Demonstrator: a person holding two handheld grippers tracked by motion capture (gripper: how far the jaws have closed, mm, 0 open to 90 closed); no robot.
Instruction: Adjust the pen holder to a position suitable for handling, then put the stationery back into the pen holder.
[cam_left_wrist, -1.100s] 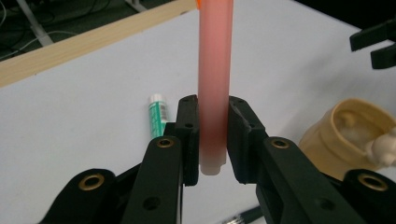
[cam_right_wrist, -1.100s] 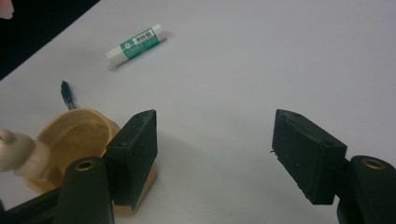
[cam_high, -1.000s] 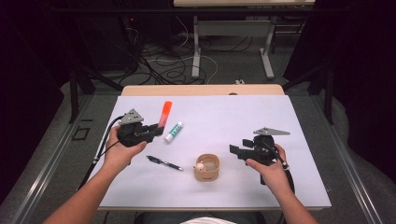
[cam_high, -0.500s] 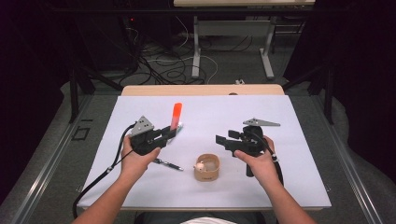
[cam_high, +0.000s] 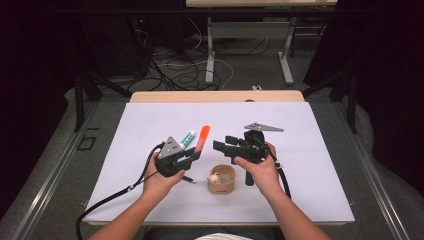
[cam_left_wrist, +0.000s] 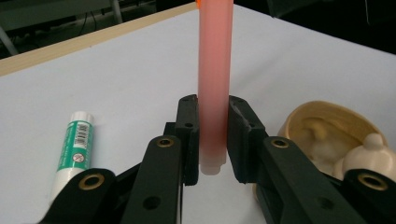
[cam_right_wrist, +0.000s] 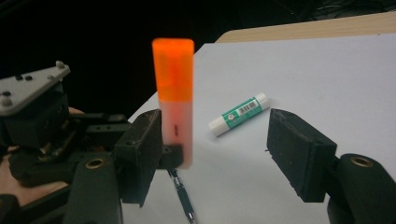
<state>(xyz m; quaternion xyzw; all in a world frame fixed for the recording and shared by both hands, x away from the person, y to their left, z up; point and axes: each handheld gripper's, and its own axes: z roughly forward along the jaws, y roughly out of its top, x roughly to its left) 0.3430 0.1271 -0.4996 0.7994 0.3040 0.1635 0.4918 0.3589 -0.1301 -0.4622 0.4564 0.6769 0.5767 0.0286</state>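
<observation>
Two grippers over the white sheet on the bench, both nearer its middle than a sec ago. L gripper clamped tight on an orange highlighter, pads on the pale lower barrel, orange cap up and tilted away toward the far edge; marker is off the sheet, held in the air approx. centre of the bench. Left gripper view: barrel stands upright between the two jaws, its butt end just below the pads. Earlier the L gripper sat further toward the left edge, right by the glue stick; now shifted in toward centre, glue stick lies flat just behind it, unmoved. R gripper came in from the right side, jaws pointing at the highlighter; jaws part open, have just been closing a bit, no contact yet. Right gripper view: highlighter overlaps the left-hand jaw, wide gap to the other jaw; whether it's actually between the pads can't tell. Small round wooden cup w/ pale figure inside sits near the front edge between the hands, same spot. Black pen on sheet under the L hand, mostly hidden.
</observation>
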